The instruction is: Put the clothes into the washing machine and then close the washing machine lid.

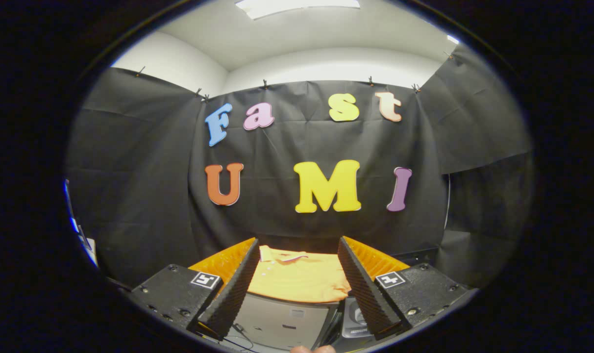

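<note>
An orange polo shirt (299,277) lies flat, collar toward the black cloth wall, on an orange surface (226,260) just beyond my fingers. My gripper (297,245) is open, its two fingers spread wide with the shirt seen between them and nothing held. Below the shirt, closer to me, sits a light grey flat panel (282,323) that looks like the washing machine's lid or top. A darker control area (355,318) lies beside it near the right finger.
The black cloth wall (297,147) stands close behind the orange surface. White wall and ceiling with a light strip (297,6) rise above it. A fingertip of a person's hand (312,349) shows under the grey panel.
</note>
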`<state>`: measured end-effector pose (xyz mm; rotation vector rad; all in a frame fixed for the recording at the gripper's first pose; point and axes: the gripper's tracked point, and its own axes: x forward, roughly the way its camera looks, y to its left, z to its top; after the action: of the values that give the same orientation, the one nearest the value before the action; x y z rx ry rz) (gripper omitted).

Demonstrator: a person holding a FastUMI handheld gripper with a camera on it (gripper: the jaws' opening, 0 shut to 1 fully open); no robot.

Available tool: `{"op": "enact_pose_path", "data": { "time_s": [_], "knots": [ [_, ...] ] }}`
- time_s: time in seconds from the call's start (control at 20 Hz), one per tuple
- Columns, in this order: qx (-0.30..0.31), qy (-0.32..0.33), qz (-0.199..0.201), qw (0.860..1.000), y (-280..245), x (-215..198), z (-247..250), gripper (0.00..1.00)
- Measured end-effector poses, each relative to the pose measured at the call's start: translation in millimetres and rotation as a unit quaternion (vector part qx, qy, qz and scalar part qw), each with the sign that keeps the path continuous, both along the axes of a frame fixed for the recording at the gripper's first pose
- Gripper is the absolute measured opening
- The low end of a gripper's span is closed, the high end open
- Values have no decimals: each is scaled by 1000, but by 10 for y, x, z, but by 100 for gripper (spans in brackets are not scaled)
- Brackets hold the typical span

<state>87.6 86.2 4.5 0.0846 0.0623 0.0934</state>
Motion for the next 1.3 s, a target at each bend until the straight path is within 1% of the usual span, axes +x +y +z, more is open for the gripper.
{"op": "enact_pose_path", "data": {
  "time_s": [0.1,0.25,0.35,0.55,0.7,0.8,0.9,1.1,1.2,1.25,1.3],
  "knots": [
    [-3,13,1,1000,125,146,-3,100],
    [19,73,1,997,349,296,-191,100],
    [18,102,6,995,446,426,-253,100],
    [-2,109,23,994,569,848,-215,100],
    [-11,135,48,990,676,1162,-306,100],
    [-29,175,62,982,681,1323,-502,100],
    [-26,193,72,978,759,1560,-542,100],
    [-40,254,90,962,849,1825,-755,100],
    [-38,301,94,948,889,1877,-897,100],
    [-27,322,101,941,963,1940,-985,100],
    [-20,346,99,933,982,1972,-1057,100]
  ]
}}
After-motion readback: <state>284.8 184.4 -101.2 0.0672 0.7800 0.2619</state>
